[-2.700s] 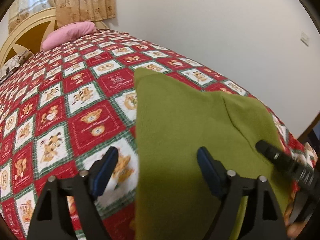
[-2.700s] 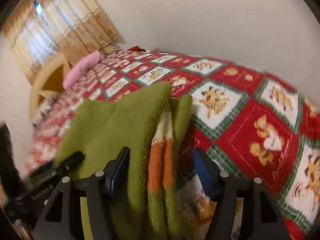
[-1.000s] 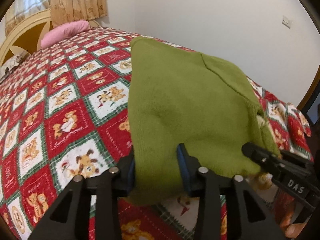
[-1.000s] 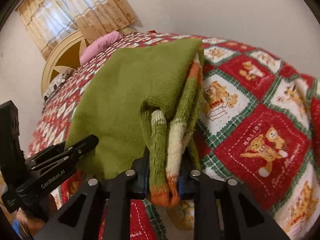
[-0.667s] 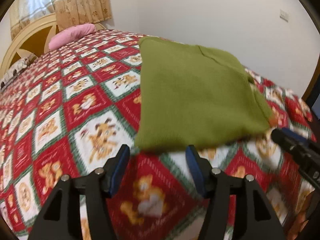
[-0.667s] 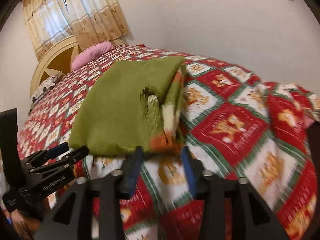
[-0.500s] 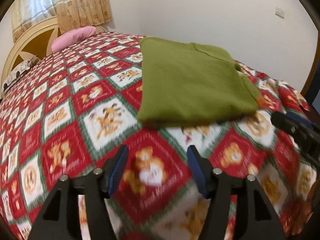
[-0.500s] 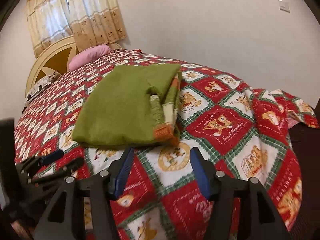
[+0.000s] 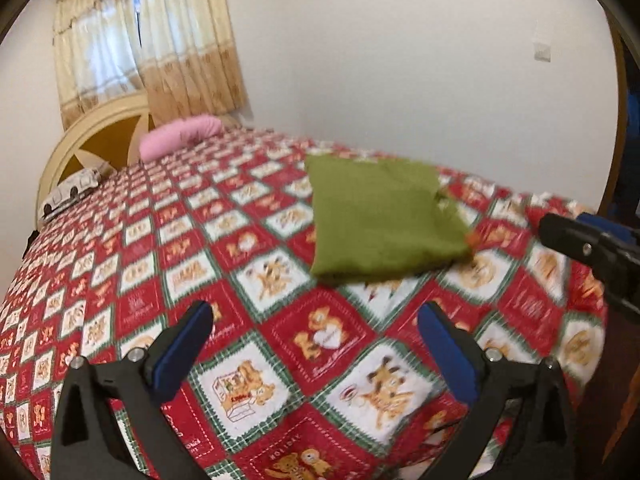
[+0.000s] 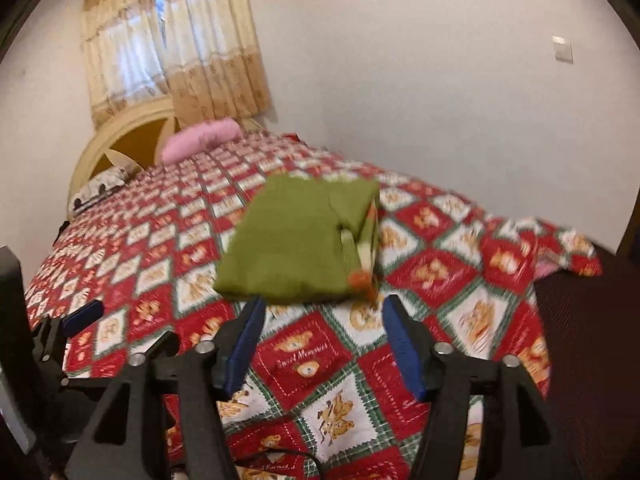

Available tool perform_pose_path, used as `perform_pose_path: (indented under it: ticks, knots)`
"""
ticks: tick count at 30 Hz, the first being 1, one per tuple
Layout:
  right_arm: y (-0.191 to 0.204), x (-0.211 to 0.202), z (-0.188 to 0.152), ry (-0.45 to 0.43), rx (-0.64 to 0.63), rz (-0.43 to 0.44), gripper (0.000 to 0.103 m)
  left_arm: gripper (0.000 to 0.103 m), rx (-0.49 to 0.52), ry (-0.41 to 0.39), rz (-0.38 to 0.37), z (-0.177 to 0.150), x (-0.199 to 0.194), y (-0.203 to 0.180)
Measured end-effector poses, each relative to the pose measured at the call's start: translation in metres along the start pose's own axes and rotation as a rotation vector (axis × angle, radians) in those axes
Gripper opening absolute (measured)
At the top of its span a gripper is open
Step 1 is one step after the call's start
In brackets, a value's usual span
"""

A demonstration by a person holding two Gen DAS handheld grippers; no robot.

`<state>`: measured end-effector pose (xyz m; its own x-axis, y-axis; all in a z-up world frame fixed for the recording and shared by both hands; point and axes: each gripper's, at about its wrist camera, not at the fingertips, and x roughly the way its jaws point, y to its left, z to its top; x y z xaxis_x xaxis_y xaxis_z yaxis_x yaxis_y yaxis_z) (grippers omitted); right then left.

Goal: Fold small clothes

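Where the red, white and green teddy-bear patchwork bedspread (image 9: 248, 240) covers the bed, the folded olive-green knit sweater (image 9: 380, 220) lies flat near its foot end. Left gripper (image 9: 316, 344) and right gripper (image 10: 320, 340): fingers spread, empty, just short of sweater.

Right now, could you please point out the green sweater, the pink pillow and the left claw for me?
green sweater (image 9: 380, 216): left wrist view, middle of its folded top face.
pink pillow (image 9: 180, 138): left wrist view, middle of the cushion.
left claw (image 9: 316, 354): left wrist view, midway between its open fingertips.
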<state>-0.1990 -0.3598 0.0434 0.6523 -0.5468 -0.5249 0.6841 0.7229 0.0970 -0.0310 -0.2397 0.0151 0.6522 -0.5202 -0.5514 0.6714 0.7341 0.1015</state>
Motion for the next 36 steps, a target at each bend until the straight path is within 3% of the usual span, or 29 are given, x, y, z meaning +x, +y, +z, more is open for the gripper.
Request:
perform_pose_path:
  ticks: [5, 11, 21, 36]
  knots:
    - [-0.015, -0.051, 0.002, -0.125, 0.019, -0.038, 0.076, 0.103, -0.013, -0.044, -0.041, 0.01, -0.023, -0.015]
    - [-0.03, -0.077, 0.003, -0.2, 0.056, -0.063, 0.077, 0.103, -0.011, -0.103, -0.084, 0.015, -0.055, -0.026]
    - [-0.011, -0.094, 0.005, -0.253, 0.017, -0.054, 0.077, 0.103, -0.017, -0.12, -0.068, 0.014, -0.067, -0.022]
    - [-0.021, -0.083, 0.005, -0.214, 0.051, -0.048, 0.078, 0.103, 0.007, -0.117, -0.069, 0.013, -0.067, -0.027]
